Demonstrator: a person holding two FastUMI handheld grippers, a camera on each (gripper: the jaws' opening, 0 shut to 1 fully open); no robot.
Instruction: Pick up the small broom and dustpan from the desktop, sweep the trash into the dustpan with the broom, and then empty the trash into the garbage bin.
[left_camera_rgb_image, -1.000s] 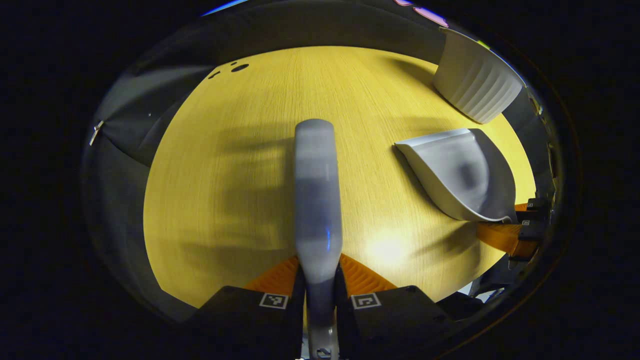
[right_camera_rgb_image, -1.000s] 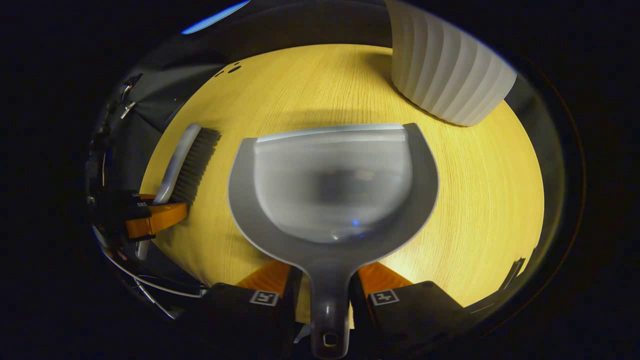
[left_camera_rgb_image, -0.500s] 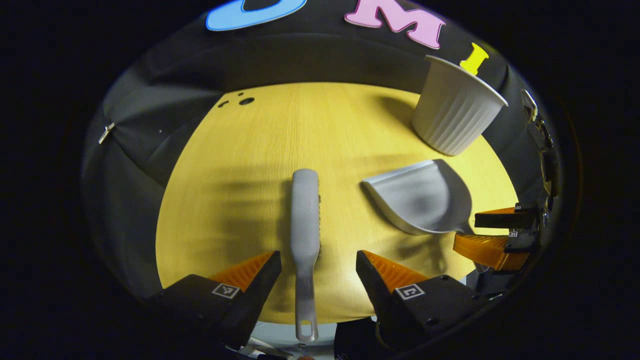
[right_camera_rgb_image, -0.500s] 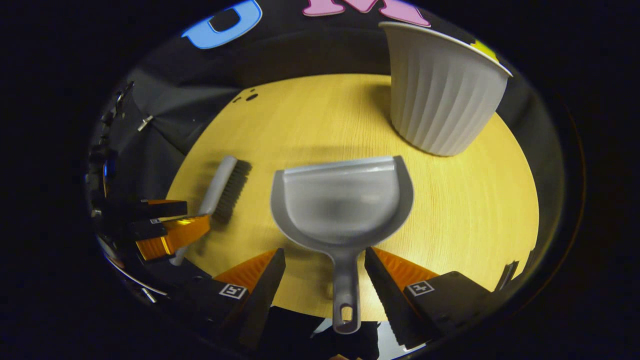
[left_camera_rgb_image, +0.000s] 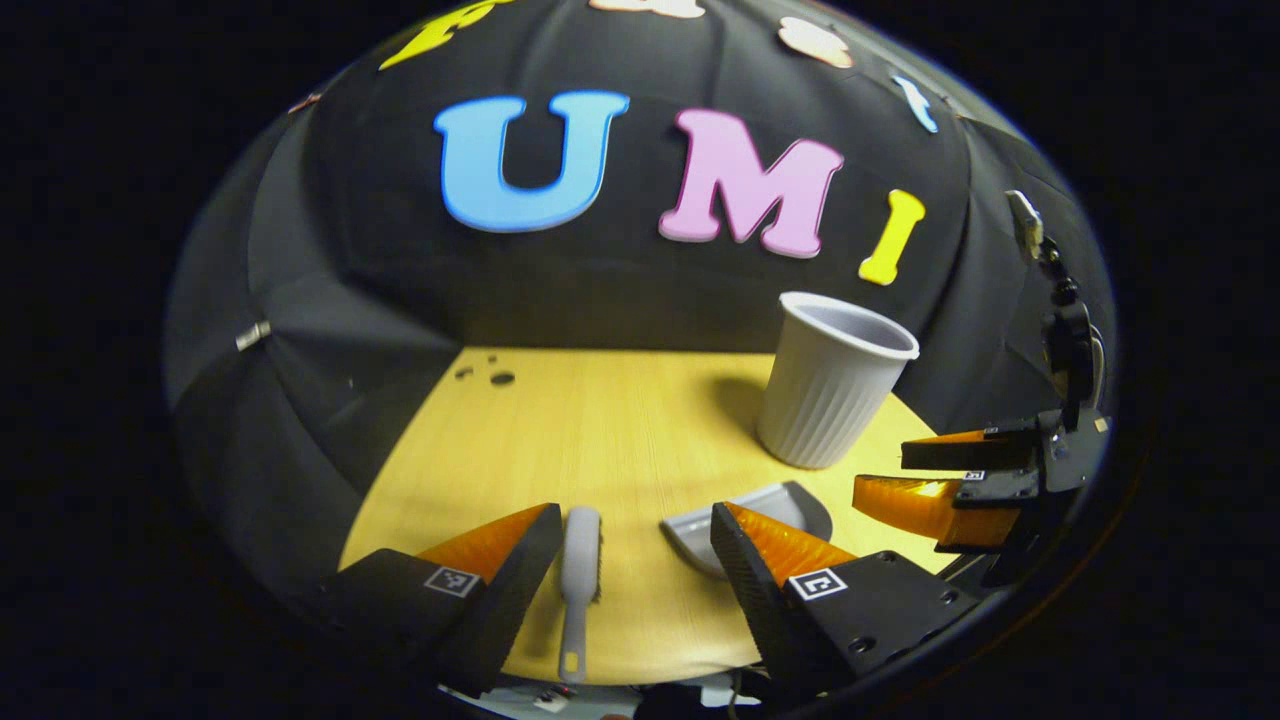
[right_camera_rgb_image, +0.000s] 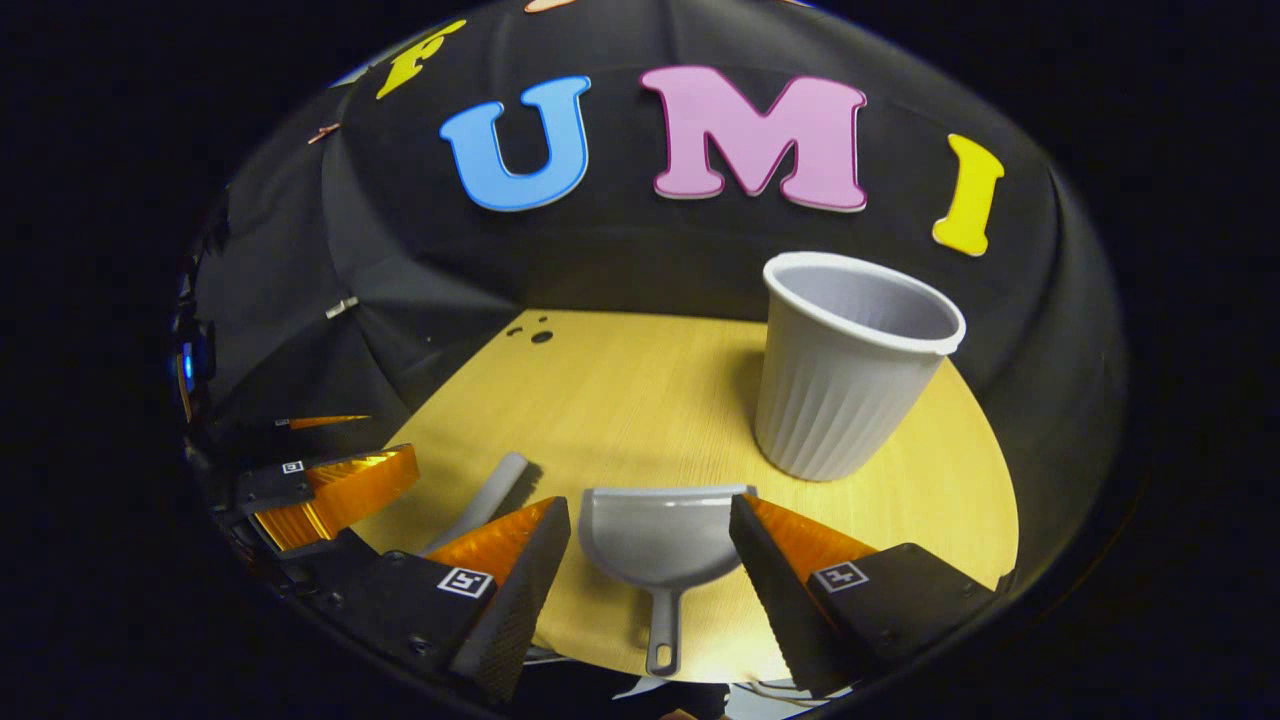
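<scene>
Both grippers (left_camera_rgb_image: 630, 545) (right_camera_rgb_image: 650, 535) hang spread low in frame; I'd pinch the light, stiff broom (left_camera_rgb_image: 578, 570) and dustpan (right_camera_rgb_image: 655, 545) by their slim handles.

Black cloth wall (right_camera_rgb_image: 620, 270) is wrapping round the far and left sides; light-wood worktop (right_camera_rgb_image: 640, 400) is catching glare near, small dark holes (right_camera_rgb_image: 535, 332) showing far-left.

I see my left gripper (left_camera_rgb_image: 635, 545) spread wide above the broom (left_camera_rgb_image: 578, 577), which lies flat on the desktop (left_camera_rgb_image: 600, 420) beside the dustpan (left_camera_rgb_image: 690, 525).
</scene>
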